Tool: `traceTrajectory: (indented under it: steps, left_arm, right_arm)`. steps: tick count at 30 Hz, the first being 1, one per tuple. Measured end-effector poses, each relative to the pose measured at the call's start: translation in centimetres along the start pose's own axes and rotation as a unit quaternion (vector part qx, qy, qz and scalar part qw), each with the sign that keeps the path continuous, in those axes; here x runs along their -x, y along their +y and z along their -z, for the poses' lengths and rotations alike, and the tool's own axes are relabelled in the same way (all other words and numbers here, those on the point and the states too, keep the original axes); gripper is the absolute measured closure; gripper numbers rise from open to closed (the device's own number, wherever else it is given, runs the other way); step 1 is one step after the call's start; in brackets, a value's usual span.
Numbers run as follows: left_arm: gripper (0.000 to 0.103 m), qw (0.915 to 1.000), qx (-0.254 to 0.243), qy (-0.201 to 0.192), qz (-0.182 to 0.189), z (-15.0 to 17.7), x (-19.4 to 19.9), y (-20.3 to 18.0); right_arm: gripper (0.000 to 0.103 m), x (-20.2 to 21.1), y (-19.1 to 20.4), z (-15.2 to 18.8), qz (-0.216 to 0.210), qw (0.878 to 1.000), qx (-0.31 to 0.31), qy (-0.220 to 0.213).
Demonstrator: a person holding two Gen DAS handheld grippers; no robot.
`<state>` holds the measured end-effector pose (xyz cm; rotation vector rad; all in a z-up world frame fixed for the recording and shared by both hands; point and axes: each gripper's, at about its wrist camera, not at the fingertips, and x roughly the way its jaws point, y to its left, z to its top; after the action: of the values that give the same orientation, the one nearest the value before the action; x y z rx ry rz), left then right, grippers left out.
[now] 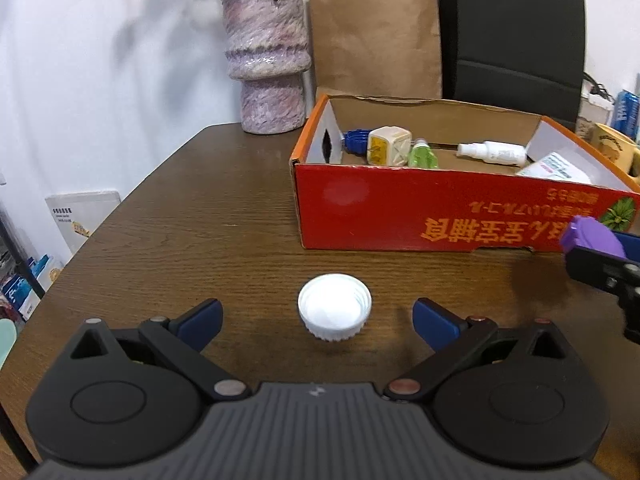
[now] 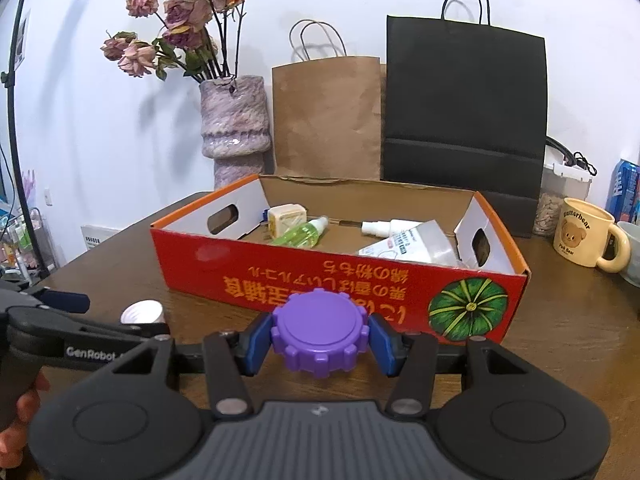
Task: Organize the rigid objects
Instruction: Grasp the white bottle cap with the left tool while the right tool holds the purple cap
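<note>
My right gripper (image 2: pixel 320 338) pinches a purple ridged cap (image 2: pixel 320 332), flat face up, before the red box (image 2: pixel 256 276). A white ribbed cap (image 1: pixel 335 307) lies open side up near the table's (image 1: pixel 200 220) front edge.

Purple notched cap (image 2: pixel 320 338), white ribbed cap (image 1: pixel 335 307). Red box (image 2: pixel 340 276) with orange lettering and a green pumpkin print. Mottled pink-purple vase (image 2: pixel 234 120), dark brown woodgrain table (image 1: pixel 200 220).

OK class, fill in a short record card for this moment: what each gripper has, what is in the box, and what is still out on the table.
left gripper: open, white cap on the table between its fingers, untouched
right gripper: shut on purple lid, in front of the box
red box: holds cream cube, green bottle, white spray bottle, white packet
behind box: vase, brown bag, black bag
right of box: mug
</note>
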<state>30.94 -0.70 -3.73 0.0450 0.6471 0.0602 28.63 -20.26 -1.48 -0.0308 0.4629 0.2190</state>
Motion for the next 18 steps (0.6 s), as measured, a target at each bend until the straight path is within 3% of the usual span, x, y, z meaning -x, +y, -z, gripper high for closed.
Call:
traceTrajectory:
  steps: [7, 9, 15, 18]
  left_arm:
    - [0.0, 0.9999, 0.003, 0.013, -0.006, -0.4, -1.2, -0.2]
    - [0.005, 0.9998, 0.003, 0.017, -0.005, -0.3, -1.3, -0.3]
    - [0.034, 0.9998, 0.009, 0.014, 0.015, -0.2, -1.1, -0.1]
    - [0.062, 0.9996, 0.004, 0.008, 0.028, -0.1, -0.6, -0.3]
  right_arm:
    - [0.052, -0.4, -0.6, -0.2, 0.003, 1.0, 0.001, 0.0]
    - [0.052, -0.4, -0.7, -0.2, 0.004, 1.0, 0.0, 0.0]
    - [0.052, -0.3, -0.6, -0.1, 0.005, 1.0, 0.002, -0.002]
    - [0.052, -0.2, -0.6, 0.0, 0.006, 1.0, 0.002, -0.003]
